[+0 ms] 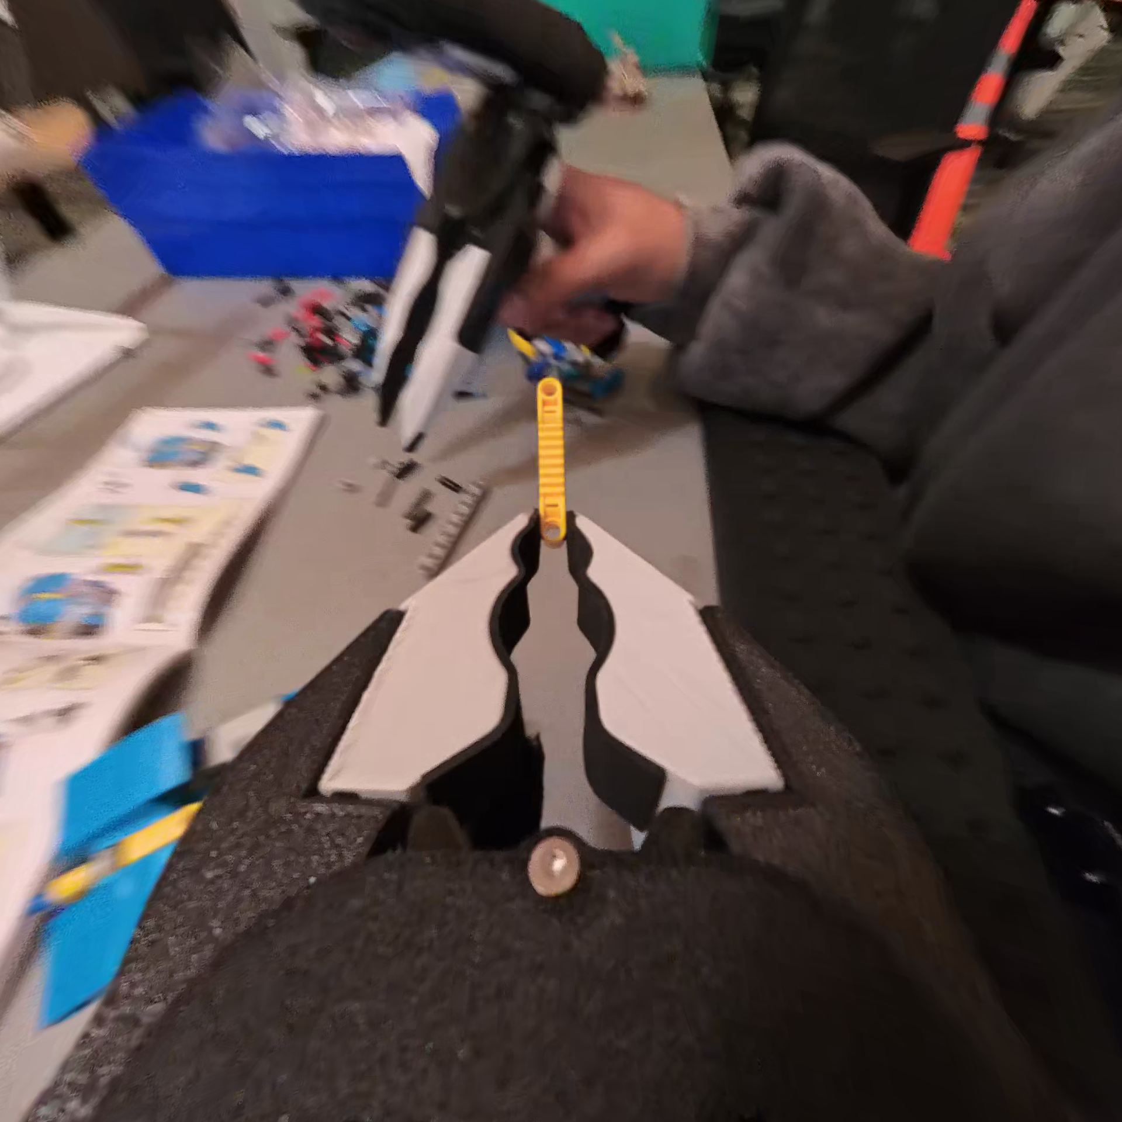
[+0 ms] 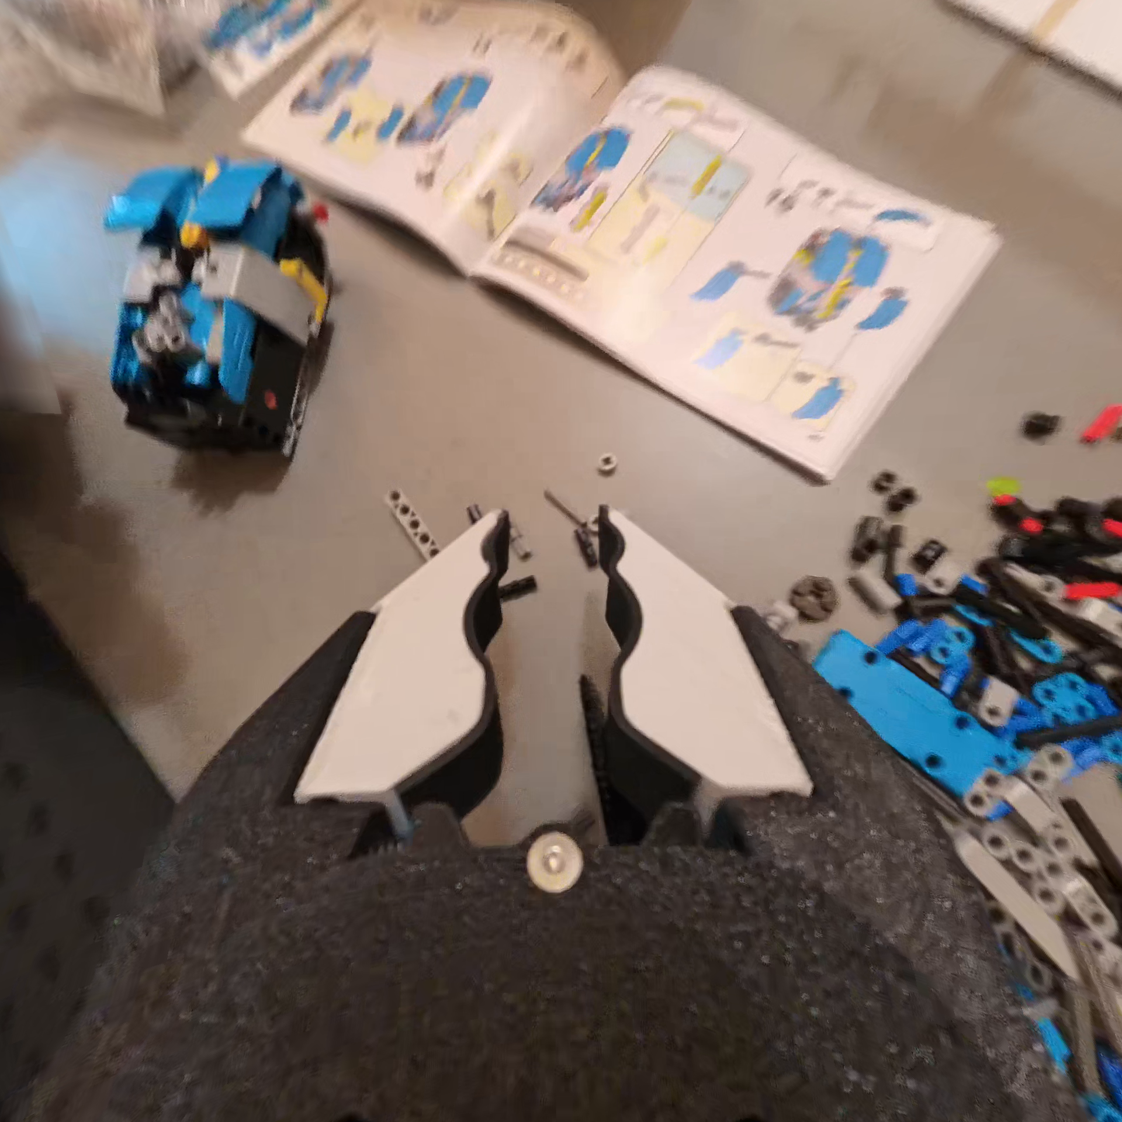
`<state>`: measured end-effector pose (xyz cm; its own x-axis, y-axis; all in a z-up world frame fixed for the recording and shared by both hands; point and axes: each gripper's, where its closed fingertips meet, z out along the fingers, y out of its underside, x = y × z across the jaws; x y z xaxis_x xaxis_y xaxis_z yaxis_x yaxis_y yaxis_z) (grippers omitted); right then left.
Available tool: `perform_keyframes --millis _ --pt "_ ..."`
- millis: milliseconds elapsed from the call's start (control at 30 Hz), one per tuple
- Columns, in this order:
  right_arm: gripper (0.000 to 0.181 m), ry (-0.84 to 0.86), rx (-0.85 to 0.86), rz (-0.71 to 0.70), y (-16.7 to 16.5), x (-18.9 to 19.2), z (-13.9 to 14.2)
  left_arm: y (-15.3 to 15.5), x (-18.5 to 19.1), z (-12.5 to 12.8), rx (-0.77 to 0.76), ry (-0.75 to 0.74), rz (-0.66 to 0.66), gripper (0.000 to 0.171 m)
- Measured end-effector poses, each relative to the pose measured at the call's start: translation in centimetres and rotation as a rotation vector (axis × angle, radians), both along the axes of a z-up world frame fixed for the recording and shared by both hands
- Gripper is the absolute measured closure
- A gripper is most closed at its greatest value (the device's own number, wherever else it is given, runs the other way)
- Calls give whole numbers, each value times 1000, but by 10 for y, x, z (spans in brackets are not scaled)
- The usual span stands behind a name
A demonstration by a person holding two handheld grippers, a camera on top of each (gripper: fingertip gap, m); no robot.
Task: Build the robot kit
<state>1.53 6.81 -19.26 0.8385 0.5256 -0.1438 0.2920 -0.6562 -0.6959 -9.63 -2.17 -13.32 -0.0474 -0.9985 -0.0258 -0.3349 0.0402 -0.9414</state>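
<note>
My left gripper (image 1: 551, 529) is shut on one end of a yellow toothed rack piece (image 1: 551, 449), which sticks straight out above the grey table. The right gripper also shows in the left wrist view (image 1: 419, 340), held by a hand in a grey sleeve, pointing down over loose parts. In its own view my right gripper (image 2: 552, 516) is open and empty, just above small pins and an axle (image 2: 564, 513) and next to a grey holed beam (image 2: 413, 531). A partly built blue and black toy car (image 2: 215, 300) stands at the left; it also shows in the left wrist view (image 1: 567, 364).
An open instruction booklet (image 2: 637, 243) lies on the grey table (image 2: 461, 388) beyond the right gripper; it also shows in the left wrist view (image 1: 152, 516). A pile of loose blue, black and grey parts (image 2: 983, 668) lies at the right. A blue bin (image 1: 255, 188) holding bags stands at the back. From my right tips it is roughly 4 cm to the axle (image 2: 564, 513); from my left, 15 cm.
</note>
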Motion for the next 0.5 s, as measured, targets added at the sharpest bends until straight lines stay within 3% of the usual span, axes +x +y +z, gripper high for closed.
perform_keyframes --millis 100,200,400,500 --pt "152 -144 -56 87 0 -7 -20 -20 6 -36 -41 151 -70 164" --pt "154 -209 -79 157 7 -10 -20 -29 4 -62 -126 273 -106 164" --pt "159 -320 -141 304 10 -5 -35 -38 -1 -88 -160 389 -151 164" --pt "164 -280 -180 323 8 -7 -37 -39 -1 -90 -161 399 -158 164"
